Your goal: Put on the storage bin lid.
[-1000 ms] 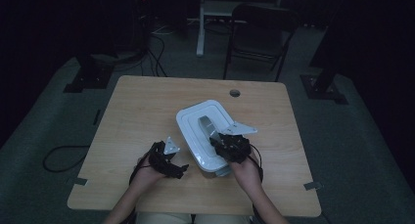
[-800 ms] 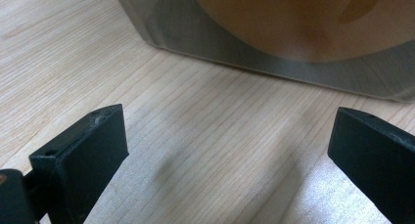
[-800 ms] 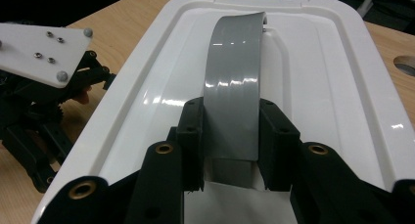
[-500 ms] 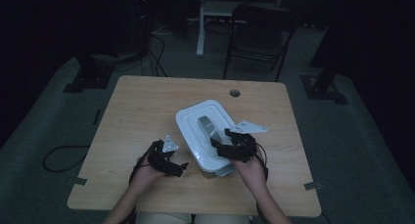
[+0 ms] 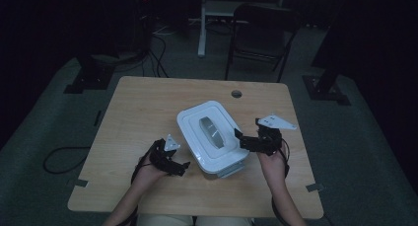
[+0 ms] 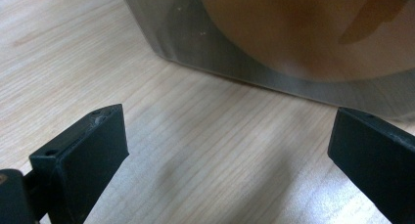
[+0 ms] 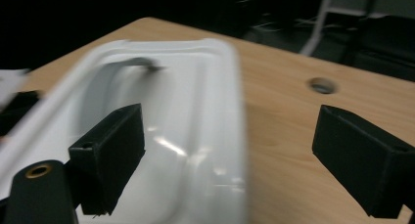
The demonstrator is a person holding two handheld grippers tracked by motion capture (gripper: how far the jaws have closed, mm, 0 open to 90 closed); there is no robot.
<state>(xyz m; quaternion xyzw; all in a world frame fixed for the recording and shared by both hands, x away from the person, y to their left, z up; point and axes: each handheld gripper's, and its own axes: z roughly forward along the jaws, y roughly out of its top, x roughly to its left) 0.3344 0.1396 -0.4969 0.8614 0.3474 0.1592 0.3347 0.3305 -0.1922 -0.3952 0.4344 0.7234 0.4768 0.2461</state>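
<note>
White rectangular container (image 5: 211,138) with rounded corners and a stepped lid sits near the middle of my light wood-grain tabletop (image 5: 143,107), turned at an angle; a grey arched handle (image 5: 211,130) runs along the lid's recessed center. My right tool (image 5: 240,138) is just off the container's right edge, jaws have just been opening and now stand wide apart, nothing between them; in the right gripper view the glossy white lid rim (image 7: 215,116) lies between the two matte black blocky jaws, not touched. My left tool (image 5: 183,166) is beside the container's near-left corner, jaws wide apart too; the left gripper view has the smooth, translucent container wall (image 6: 254,62) just ahead above bare wood. Round cable hole (image 5: 236,94) in the far tabletop.
</note>
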